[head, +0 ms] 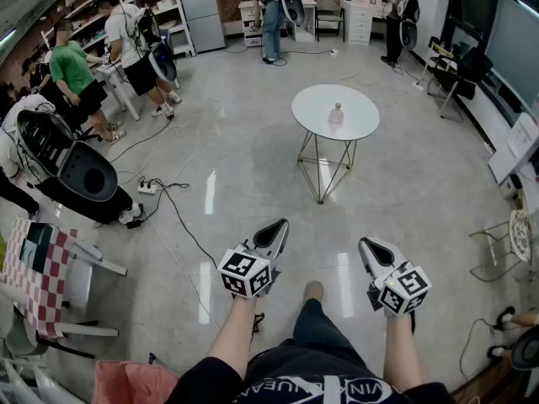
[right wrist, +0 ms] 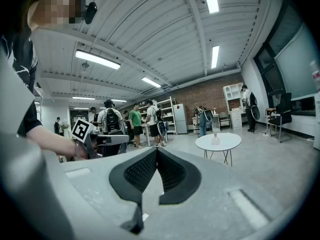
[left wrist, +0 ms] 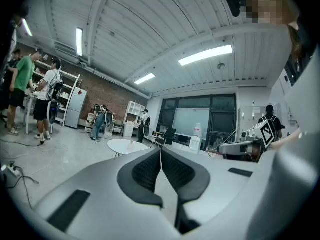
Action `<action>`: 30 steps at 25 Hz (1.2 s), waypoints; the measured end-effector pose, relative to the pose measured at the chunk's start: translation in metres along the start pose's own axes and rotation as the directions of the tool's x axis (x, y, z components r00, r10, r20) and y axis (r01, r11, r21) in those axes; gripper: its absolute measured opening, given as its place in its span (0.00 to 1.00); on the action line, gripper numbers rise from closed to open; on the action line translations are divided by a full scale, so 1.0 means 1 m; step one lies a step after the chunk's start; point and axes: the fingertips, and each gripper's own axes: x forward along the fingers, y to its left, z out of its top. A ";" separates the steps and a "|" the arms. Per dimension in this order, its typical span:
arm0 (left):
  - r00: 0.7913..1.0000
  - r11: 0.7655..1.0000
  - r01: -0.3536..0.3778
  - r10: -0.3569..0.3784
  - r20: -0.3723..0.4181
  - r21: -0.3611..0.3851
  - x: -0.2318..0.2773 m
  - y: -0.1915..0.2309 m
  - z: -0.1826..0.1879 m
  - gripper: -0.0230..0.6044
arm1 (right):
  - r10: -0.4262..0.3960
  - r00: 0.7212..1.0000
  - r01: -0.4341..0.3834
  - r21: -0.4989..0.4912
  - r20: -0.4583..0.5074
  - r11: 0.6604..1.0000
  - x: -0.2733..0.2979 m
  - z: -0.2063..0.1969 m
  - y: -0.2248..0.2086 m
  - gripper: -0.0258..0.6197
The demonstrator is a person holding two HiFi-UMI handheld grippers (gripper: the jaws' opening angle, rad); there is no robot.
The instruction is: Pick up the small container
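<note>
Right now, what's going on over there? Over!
Left gripper shut, empty. Right gripper shut, empty. Container on table, far ahead, untouched. Power strip on floor at left.

Grey-shelled left claw [head: 279, 225], right claw [head: 369, 247]; black ribbed pads [left wrist: 145, 171]; black-white marker cubes [head: 245, 273]; black lettered shirt [head: 320, 387].

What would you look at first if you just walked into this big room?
Probably the round white table, standing alone in the middle of the room with a small pinkish container on top. Nearer, at the bottom of the head view, the left hand-held gripper and the right hand-held gripper point toward it, both shut and empty.
</note>
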 end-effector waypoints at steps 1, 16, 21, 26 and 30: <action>1.000 1.000 -0.004 0.004 0.001 0.010 0.009 0.007 0.004 0.06 | -0.005 1.000 0.005 -0.006 0.008 1.000 0.009 0.004 -0.009 0.05; 0.999 0.999 -0.036 0.035 -0.037 -0.031 0.129 0.078 0.020 0.06 | -0.022 0.999 0.022 0.000 -0.044 1.000 0.111 0.020 -0.115 0.05; 0.998 0.999 -0.036 0.034 -0.048 -0.033 0.168 0.094 0.023 0.06 | -0.014 0.999 0.014 0.005 -0.044 1.000 0.138 0.024 -0.147 0.05; 0.997 0.997 -0.058 0.056 -0.049 -0.045 0.203 0.099 0.024 0.06 | 0.020 1.000 -0.019 0.024 -0.019 1.000 0.147 0.035 -0.182 0.05; 0.997 0.996 -0.071 0.068 -0.046 -0.051 0.220 0.103 0.027 0.06 | 0.020 1.000 -0.019 0.044 -0.008 0.999 0.154 0.039 -0.203 0.05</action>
